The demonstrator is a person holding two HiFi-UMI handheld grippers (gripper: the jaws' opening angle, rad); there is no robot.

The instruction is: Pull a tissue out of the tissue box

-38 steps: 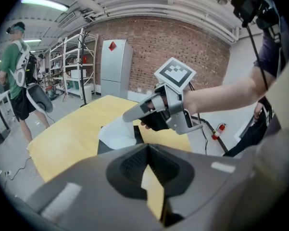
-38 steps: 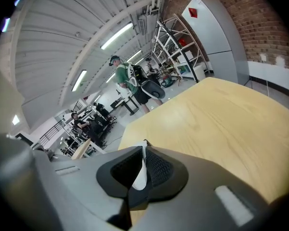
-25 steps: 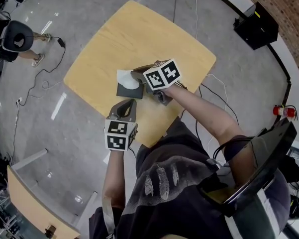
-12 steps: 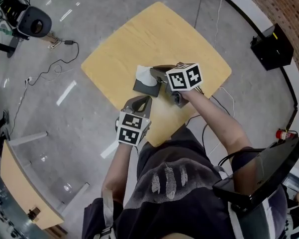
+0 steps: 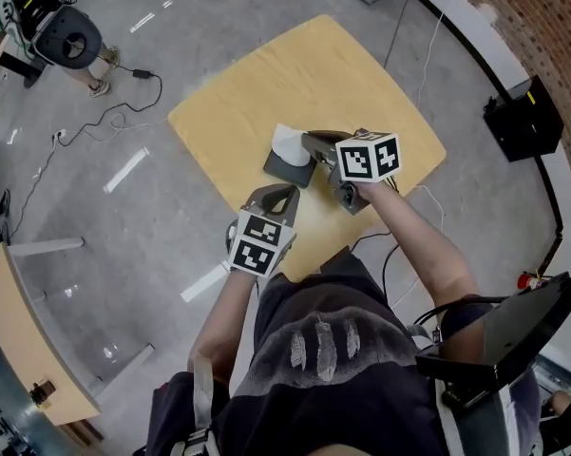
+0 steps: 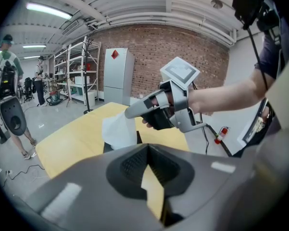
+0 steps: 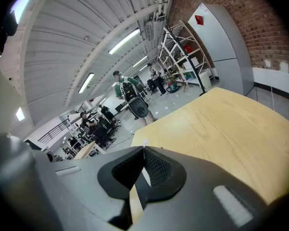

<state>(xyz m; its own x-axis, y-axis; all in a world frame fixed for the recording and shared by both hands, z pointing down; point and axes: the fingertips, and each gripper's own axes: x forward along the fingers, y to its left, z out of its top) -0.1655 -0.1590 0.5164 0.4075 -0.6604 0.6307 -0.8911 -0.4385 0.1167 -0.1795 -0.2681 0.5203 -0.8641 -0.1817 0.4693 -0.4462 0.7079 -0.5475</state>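
One wooden table [image 5: 266,74], one dark tissue box [image 5: 287,170] towards its near side, and a single white tissue [image 5: 290,142] standing up out of the top. Two grippers in play, one marker cube on each. The right gripper [image 5: 308,142] comes in from the right with its jaws pressed together on the top edge of that tissue. A sliver of white shows at the tips in its own view, so the sheet is pinched. The left gripper [image 5: 286,192] hovers just beside the box's near side, jaws closed on nothing, only tabletop showing through the slit. Out on the floor there are two people, one [image 6: 7,71] close at the left and one [image 6: 39,76] further back, plus one red fire extinguisher [image 6: 223,133].
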